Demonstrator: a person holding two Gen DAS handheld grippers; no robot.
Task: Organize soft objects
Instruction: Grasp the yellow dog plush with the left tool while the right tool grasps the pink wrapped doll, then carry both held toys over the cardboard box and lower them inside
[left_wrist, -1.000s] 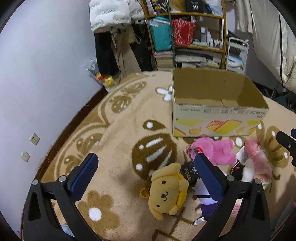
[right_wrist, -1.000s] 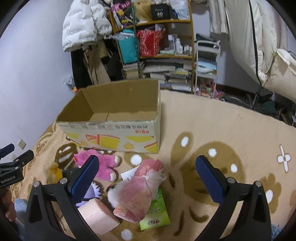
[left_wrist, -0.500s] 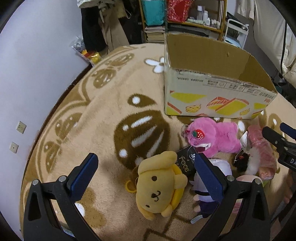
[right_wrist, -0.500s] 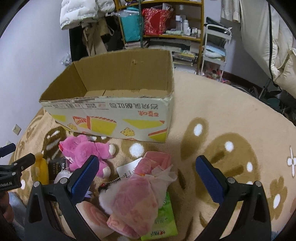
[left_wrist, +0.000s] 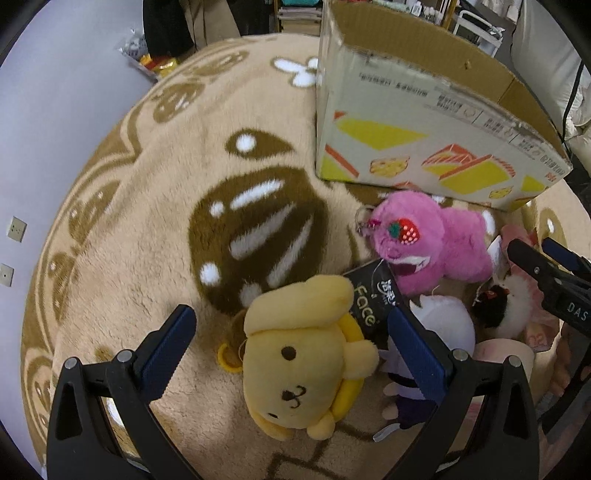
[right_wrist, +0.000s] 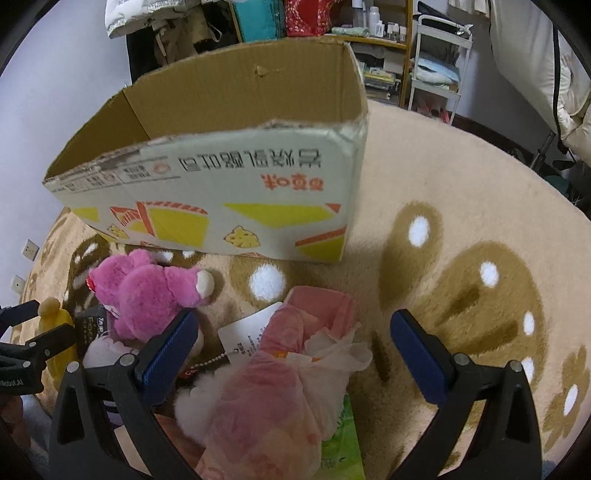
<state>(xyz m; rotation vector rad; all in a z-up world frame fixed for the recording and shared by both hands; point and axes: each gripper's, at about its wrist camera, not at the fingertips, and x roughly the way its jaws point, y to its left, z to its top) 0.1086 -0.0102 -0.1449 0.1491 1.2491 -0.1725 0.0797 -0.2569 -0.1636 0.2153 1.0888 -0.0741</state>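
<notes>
Beige rug (left_wrist: 155, 229) with brown patterns, cluttered shelves and hanging coats behind. Scattered on it, in front of an open cardboard box (right_wrist: 236, 192): a yellow dog plush (left_wrist: 303, 365), lying face up; a pink bear plush (left_wrist: 432, 251) with a strawberry on its head, just in front of the box wall; a black "Face" packet (left_wrist: 373, 302) wedged between those two; a white-headed doll in purple (left_wrist: 439, 332) beside it.

Further right, a pink plush in a plastic wrap (right_wrist: 273, 398) with a paper tag (right_wrist: 245, 336), resting on a green packet (right_wrist: 343, 450).

Left tongs (left_wrist: 295, 343) spread wide, gripping nothing, straddling the yellow dog plush from above without clear contact. Right tongs (right_wrist: 291, 347) likewise apart and empty, poised over the pink wrapped plush.

As for progress: box interior, as far as visible, bare cardboard, nothing inside yet. All soft toys out on the rug, clustered near the box front. Judged from this, barely begun; every toy left to lift and drop in. Likely first candidates: the yellow dog on the left, the wrapped plush on the right. Unclear whether the packets count as soft objects.
</notes>
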